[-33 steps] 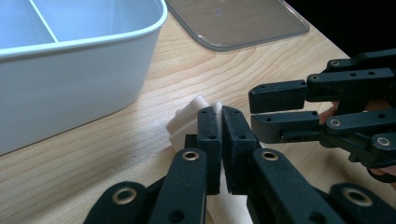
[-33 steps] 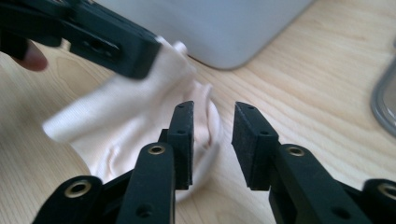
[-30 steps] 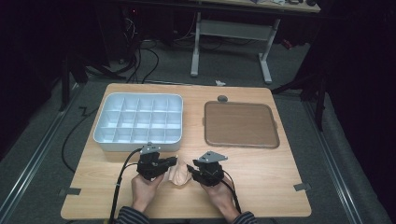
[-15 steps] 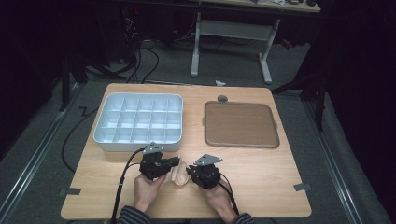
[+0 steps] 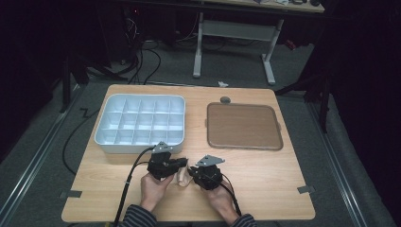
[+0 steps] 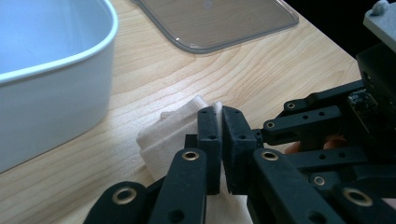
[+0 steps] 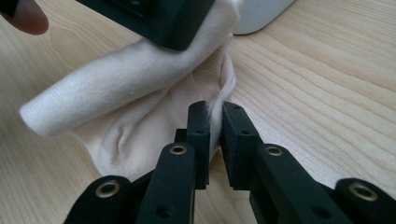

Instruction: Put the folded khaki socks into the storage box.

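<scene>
A small cream cloth (image 5: 181, 178) lies rumpled on the wooden table near its front edge, between my two hands. My left gripper (image 5: 182, 164) points right and is shut on a fold of the cloth (image 6: 168, 133), its jaws (image 6: 219, 112) nearly touching. My right gripper (image 5: 190, 173) points left at the cloth (image 7: 130, 88). Its jaws (image 7: 215, 106) have just been closing and now pinch a thin edge of the fabric. In the right gripper view the left gripper (image 7: 159, 18) holds up a rolled part of the cloth.
A white tray (image 5: 140, 124) divided into several compartments stands just behind my left hand, and its wall (image 6: 56, 84) is close. A flat brown lid (image 5: 243, 126) lies at the right rear, with a small grey disc (image 5: 225, 100) behind it.
My right gripper has edged slightly left toward the cloth. The left hand has stayed put.
</scene>
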Tool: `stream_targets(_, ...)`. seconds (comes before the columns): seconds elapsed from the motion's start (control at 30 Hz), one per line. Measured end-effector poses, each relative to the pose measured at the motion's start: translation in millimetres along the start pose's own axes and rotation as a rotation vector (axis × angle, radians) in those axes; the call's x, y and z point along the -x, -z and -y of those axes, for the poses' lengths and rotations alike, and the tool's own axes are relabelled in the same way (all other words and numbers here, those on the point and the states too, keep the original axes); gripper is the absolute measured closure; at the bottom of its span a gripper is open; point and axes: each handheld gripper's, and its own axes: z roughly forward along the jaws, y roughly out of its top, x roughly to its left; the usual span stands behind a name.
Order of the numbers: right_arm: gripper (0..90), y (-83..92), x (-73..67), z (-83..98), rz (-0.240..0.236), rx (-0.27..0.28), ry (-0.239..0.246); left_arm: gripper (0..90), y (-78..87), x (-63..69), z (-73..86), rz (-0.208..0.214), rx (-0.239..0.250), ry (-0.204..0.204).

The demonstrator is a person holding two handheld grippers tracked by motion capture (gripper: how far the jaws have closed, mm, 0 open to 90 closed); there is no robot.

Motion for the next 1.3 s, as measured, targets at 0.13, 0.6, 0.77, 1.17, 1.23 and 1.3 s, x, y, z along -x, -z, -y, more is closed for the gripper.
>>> stream_targets(0.13, 82.2, -1.1, 0.4, 0.1, -0.003, 0.005, -0.002, 87.1, -4.5, 2.1, -2.0, 0.005, -0.006, -0.005)
stream_targets(0.6, 77.5, 0.6, 1.7, 1.4, -0.024, 0.012, -0.012, 87.0, -18.2, -4.6, 4.1, -0.027, -0.033, -0.003)
stream_targets(0.77, 75.9, 12.1, 0.9, 4.5, -0.023, 0.024, -0.007, 87.0, -19.9, -4.8, 6.6, -0.031, -0.039, -0.005)
stream_targets(1.17, 72.1, 39.2, -6.9, 5.7, -0.064, 0.074, 0.031, 86.9, -22.9, -4.2, 8.0, -0.039, -0.044, -0.015)
stream_targets(1.23, 71.3, 39.0, -8.4, 4.5, -0.079, 0.077, 0.035, 86.9, -23.5, -4.4, 8.2, -0.039, -0.043, -0.014)
stream_targets(1.3, 70.5, 38.3, -10.9, 3.5, -0.084, 0.075, 0.047, 86.9, -23.4, -5.0, 8.1, -0.041, -0.045, -0.018)
